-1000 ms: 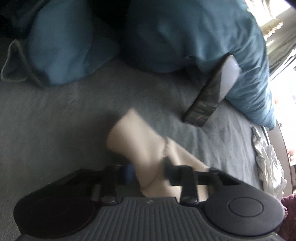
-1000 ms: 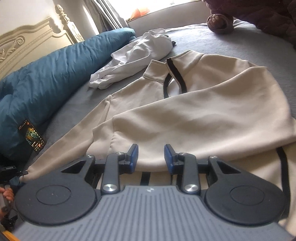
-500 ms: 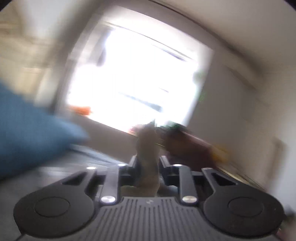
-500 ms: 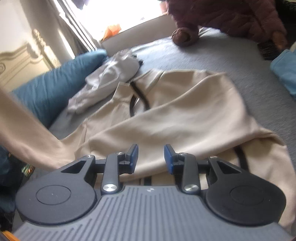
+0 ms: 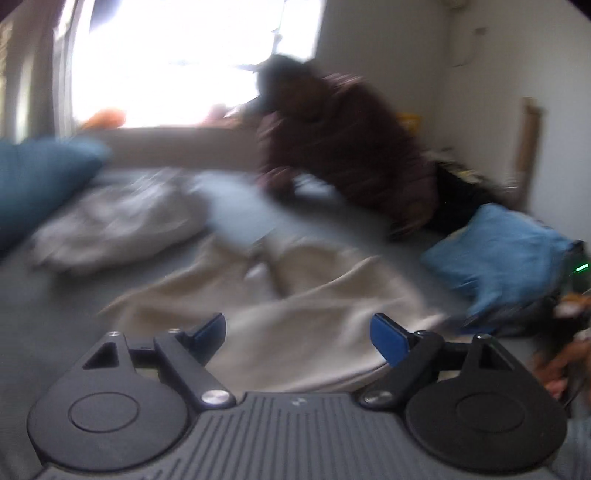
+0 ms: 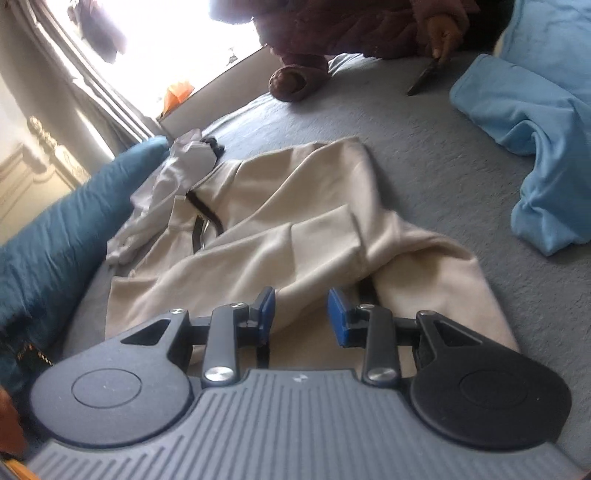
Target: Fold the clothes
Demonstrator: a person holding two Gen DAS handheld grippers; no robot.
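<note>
The beige zip-neck sweatshirt (image 6: 295, 221) lies spread on the grey bed (image 6: 424, 147) at the centre of the right wrist frame, its collar toward the upper left. A crumpled white garment (image 6: 162, 195) touches that collar side, and beyond it the long teal pillow (image 6: 55, 240) fills the left edge. The light blue garment (image 6: 535, 147) sits at the right, apart from the sweatshirt. A maroon fleece heap (image 6: 351, 29) (partly cut off) lies at the top.
</note>
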